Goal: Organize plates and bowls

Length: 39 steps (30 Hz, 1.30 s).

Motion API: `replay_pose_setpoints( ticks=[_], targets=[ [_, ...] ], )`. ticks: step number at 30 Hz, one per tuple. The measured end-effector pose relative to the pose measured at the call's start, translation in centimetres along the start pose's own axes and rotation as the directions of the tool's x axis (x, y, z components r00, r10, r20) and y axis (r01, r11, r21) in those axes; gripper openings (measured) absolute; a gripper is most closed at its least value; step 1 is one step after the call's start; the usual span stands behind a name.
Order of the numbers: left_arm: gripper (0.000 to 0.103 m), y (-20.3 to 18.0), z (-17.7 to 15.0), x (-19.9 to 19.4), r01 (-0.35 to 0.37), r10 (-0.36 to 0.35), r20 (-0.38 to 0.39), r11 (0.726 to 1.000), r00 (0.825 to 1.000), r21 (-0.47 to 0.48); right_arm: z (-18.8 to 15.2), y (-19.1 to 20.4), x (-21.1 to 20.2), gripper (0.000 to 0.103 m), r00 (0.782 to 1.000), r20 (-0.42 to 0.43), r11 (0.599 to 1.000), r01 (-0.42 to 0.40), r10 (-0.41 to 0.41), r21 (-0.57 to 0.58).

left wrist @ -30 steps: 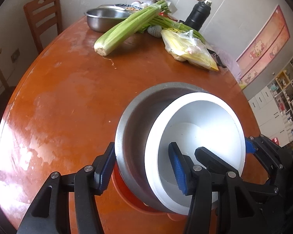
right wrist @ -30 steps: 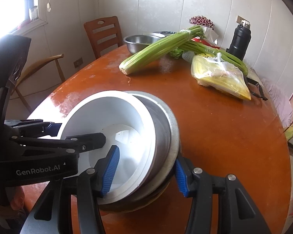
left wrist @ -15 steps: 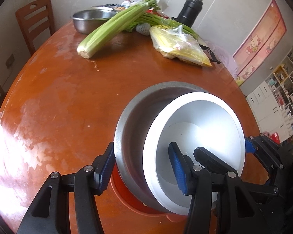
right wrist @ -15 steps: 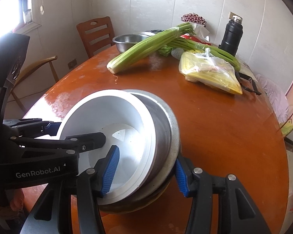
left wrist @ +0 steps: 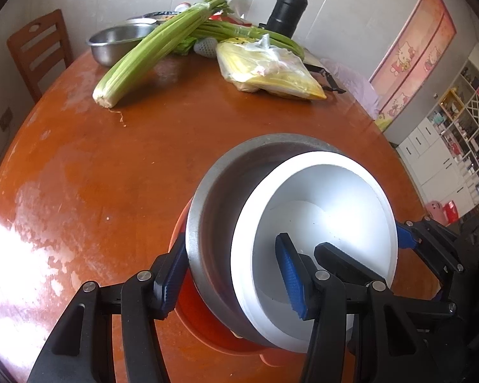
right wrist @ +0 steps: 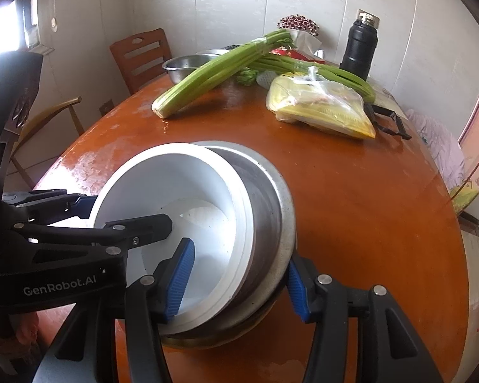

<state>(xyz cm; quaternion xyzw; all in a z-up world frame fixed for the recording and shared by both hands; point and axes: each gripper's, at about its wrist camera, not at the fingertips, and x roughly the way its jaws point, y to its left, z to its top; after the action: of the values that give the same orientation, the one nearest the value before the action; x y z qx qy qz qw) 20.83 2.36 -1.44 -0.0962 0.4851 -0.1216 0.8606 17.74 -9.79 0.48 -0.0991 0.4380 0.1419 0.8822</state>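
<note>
A nested stack — white bowl [left wrist: 322,220] inside a steel bowl [left wrist: 214,198], with an orange dish [left wrist: 207,322] beneath — is gripped from opposite sides above the near edge of the round wooden table [left wrist: 111,166], apparently so it can be carried as one. The left gripper [left wrist: 230,274] and right gripper [right wrist: 236,281] are each clamped across the stacked rims, one finger inside the white bowl. The orange dish is shown only in the left wrist view; celery [right wrist: 214,73] lies well apart.
</note>
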Motion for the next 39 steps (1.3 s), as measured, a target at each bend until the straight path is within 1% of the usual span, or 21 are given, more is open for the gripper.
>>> replay_pose_setpoints(
  ticks=[10, 15, 18, 22, 27, 33, 37, 39],
  targets=[
    [0.056, 0.8, -0.2, -0.2, -0.019, 0.019, 0.006, 0.999, 1.000, -0.026, 0.0, 0.7, -0.3, 0.054, 1.000, 0.015, 1.000, 0.011, -0.011, -0.020],
    [0.056, 1.8, -0.2, -0.9, -0.053, 0.054, 0.026, 0.997, 0.998, -0.048, 0.2, 0.9, -0.8, 0.054, 0.999, 0.028, 1.000, -0.020, 0.021, -0.008],
    [0.056, 2.3, -0.2, -1.4, -0.063, 0.064, 0.034, 0.996, 0.997, -0.056, 0.4, 1.0, -1.4, 0.057, 0.998, 0.053, 1.000, -0.017, 0.017, 0.001],
    [0.056, 2.3, -0.4, -2.9, -0.075, 0.079, 0.074, 0.996, 0.994, -0.057, 0.6, 0.7, -2.2, 0.059, 0.997, 0.077, 1.000, -0.010, 0.009, 0.014],
    [0.056, 1.4, -1.0, -5.1, -0.081, 0.086, 0.124, 0.996, 0.989, -0.048, 0.4, 0.7, -4.4, 0.060, 0.991, 0.135, 1.000, -0.013, 0.010, 0.026],
    [0.056, -0.3, -3.1, -7.5, -0.090, 0.092, 0.160, 0.996, 0.983, -0.022, -1.3, 1.0, -7.2, 0.063, 0.983, 0.182, 0.999, -0.027, 0.021, 0.029],
    [0.056, -1.5, -5.4, -9.0, -0.132, 0.133, 0.191, 0.991, 0.973, -0.016, -2.9, 1.2, -9.0, 0.065, 0.978, 0.208, 0.999, -0.026, 0.020, 0.025],
    [0.056, -1.9, -6.3, -9.6, -0.143, 0.142, 0.198, 0.990, 0.970, -0.011, -4.0, 1.4, -9.8, 0.066, 0.975, 0.220, 1.000, -0.024, 0.019, 0.020]
  ],
)
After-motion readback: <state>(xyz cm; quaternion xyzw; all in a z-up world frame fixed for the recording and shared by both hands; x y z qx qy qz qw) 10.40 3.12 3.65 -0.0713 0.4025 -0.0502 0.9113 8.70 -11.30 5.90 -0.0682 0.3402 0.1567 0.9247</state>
